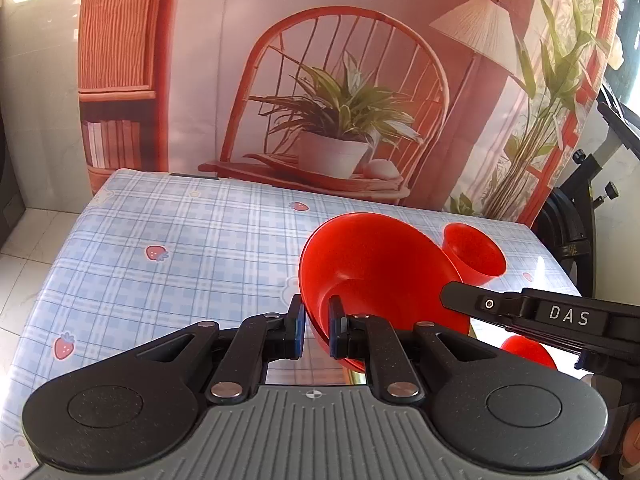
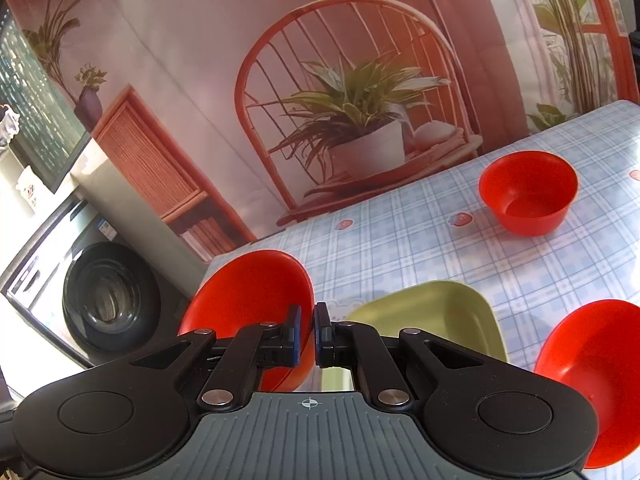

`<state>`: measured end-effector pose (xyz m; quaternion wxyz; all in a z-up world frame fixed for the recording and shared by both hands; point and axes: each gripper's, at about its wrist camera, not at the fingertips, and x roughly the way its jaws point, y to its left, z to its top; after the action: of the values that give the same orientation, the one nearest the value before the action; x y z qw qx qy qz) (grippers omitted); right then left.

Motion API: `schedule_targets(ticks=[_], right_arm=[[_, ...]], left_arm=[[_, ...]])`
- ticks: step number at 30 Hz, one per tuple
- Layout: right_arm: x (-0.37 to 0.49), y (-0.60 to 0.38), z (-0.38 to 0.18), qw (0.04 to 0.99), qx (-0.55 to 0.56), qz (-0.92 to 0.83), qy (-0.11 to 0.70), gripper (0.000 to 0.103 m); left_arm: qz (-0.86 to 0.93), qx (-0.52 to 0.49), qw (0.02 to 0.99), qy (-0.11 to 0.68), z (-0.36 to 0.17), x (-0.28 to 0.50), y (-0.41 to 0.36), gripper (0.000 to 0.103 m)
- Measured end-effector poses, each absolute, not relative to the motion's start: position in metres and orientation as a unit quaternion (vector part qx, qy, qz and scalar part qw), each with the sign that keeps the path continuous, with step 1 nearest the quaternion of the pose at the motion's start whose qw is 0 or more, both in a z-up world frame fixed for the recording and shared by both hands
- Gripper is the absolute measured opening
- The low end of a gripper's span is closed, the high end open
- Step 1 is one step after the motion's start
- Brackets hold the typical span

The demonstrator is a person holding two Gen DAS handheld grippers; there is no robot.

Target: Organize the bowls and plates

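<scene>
My left gripper [image 1: 316, 330] is shut on the near rim of a large red bowl [image 1: 372, 264], which hangs tilted above the table [image 1: 180, 240]. Past it, a small red bowl [image 1: 474, 256] stands on the cloth. From the right, one of the right gripper's fingers [image 1: 560, 314] reaches in over the large bowl, with a red edge [image 1: 524, 350] showing under it. In the right wrist view my right gripper [image 2: 312, 332] is shut on the rim of a red bowl [image 2: 248, 300], held off the table's edge. A green dish [image 2: 432, 320] lies just ahead of it.
A small red bowl [image 2: 528, 192] stands farther back on the checked tablecloth [image 2: 400, 248], and another large red bowl [image 2: 596, 372] fills the lower right. A printed backdrop [image 1: 340, 80] closes the far side. A washing machine [image 2: 100, 292] stands beyond the table's left edge.
</scene>
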<state>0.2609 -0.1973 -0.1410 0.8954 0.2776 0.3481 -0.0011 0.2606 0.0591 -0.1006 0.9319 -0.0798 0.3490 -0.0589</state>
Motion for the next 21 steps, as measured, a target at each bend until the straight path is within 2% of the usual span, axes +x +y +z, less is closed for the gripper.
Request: schedule_targets(ticks=[11, 21], right_arm=[[0.182, -0.3, -0.13, 0.905, 0.288, -0.071, 0.306, 0.007], [0.141, -0.353, -0.157, 0.891, 0.304, -0.128, 0.312, 0.007]], left_arm=[[-0.126, -0.056, 0.92, 0.368, -0.104, 0.255, -0.056, 0.013], [-0.17, -0.031, 0.896, 0.408, -0.14, 0.263, -0.119, 0.013]])
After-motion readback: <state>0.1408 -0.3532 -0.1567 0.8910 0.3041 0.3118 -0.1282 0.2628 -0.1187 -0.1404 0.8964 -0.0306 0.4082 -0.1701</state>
